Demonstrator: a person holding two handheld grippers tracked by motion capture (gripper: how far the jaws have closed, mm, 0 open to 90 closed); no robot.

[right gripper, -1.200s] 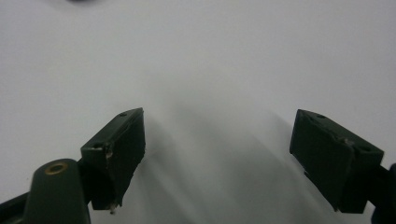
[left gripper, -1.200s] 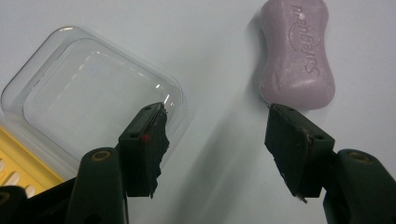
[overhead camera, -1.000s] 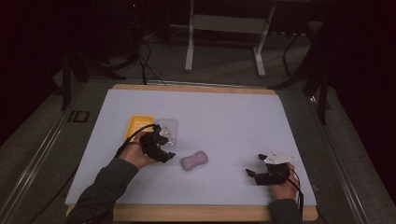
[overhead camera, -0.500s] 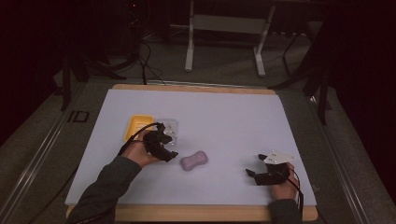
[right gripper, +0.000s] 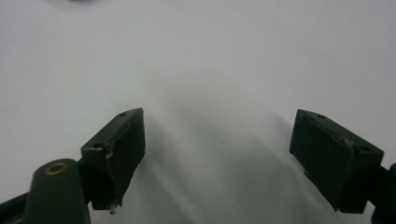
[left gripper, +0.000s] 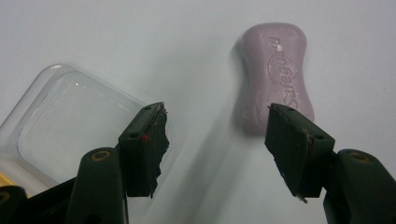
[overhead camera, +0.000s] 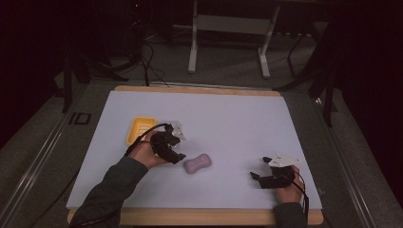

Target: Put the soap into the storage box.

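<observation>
Now left tongs [left gripper: 215, 140] gape empty beside the purple soap [left gripper: 275, 70].

Ahead of you the bench [overhead camera: 228, 114] is covered with a pale, white sheet, and a wooden edge [overhead camera: 199, 89] shows along its far side. A yellow dish [overhead camera: 141, 129] sits on the sheet at your left, towards the middle of its depth. Just off the bench's left side you can read an "ID" marking [overhead camera: 79, 118] on the grey surround. Beyond the far edge, on the dim floor, stand the pale legs of a metal frame [overhead camera: 193, 47], and black cables [overhead camera: 147, 66] trail to their left.
</observation>
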